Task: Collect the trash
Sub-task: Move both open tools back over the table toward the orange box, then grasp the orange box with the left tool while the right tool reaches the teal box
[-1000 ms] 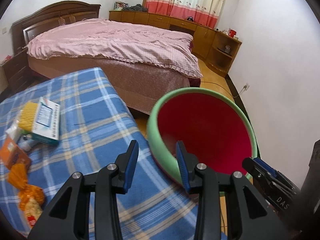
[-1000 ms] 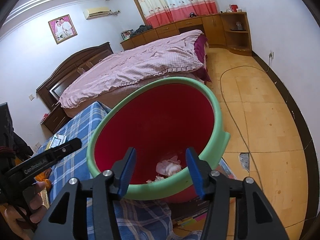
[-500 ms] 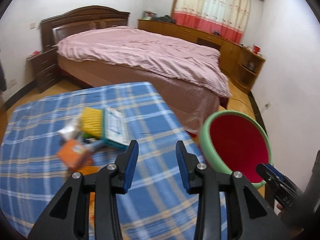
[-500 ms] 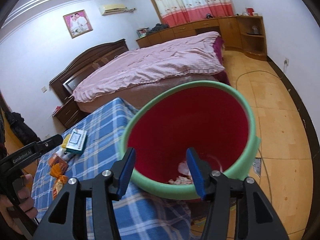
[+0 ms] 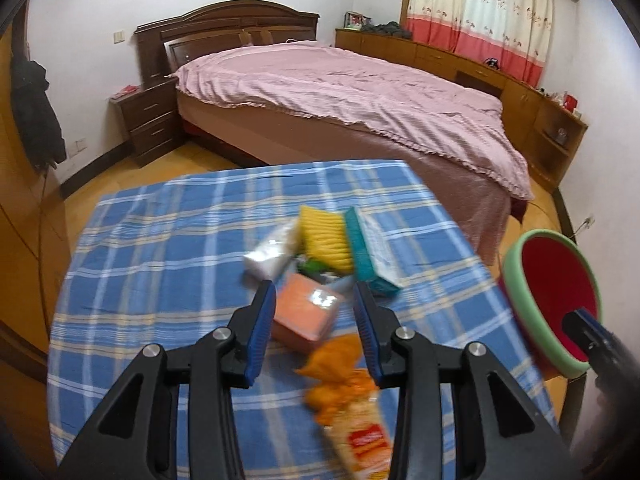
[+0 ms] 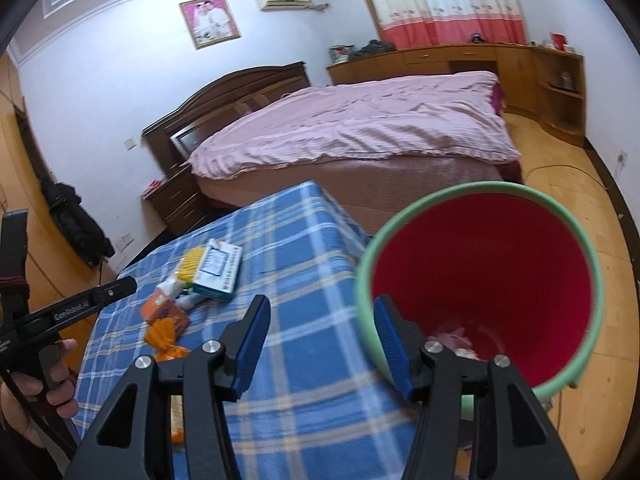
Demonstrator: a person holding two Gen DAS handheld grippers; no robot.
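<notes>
A pile of trash lies on the blue plaid table [image 5: 160,264]: an orange box [image 5: 306,312], an orange snack bag [image 5: 348,404], a teal-and-white carton [image 5: 372,256], a yellow ribbed piece [image 5: 324,236] and a silver wrapper [image 5: 268,256]. My left gripper [image 5: 316,328] is open and empty above the orange box. My right gripper [image 6: 320,344] is open and empty, its right finger at the rim of the red bin with a green rim [image 6: 480,272]. Crumpled pink paper [image 6: 452,336] lies in the bin. The bin also shows in the left wrist view [image 5: 552,292].
A bed with a pink cover [image 5: 360,96] stands behind the table. A dark nightstand [image 5: 148,124] is left of it. Wooden cabinets [image 5: 460,64] line the far wall under the curtains. The bin stands on the wooden floor [image 6: 568,184] at the table's right edge.
My left gripper has swung left from the bin to over the trash pile. My right gripper has shifted left, so the bin now sits to its right.
</notes>
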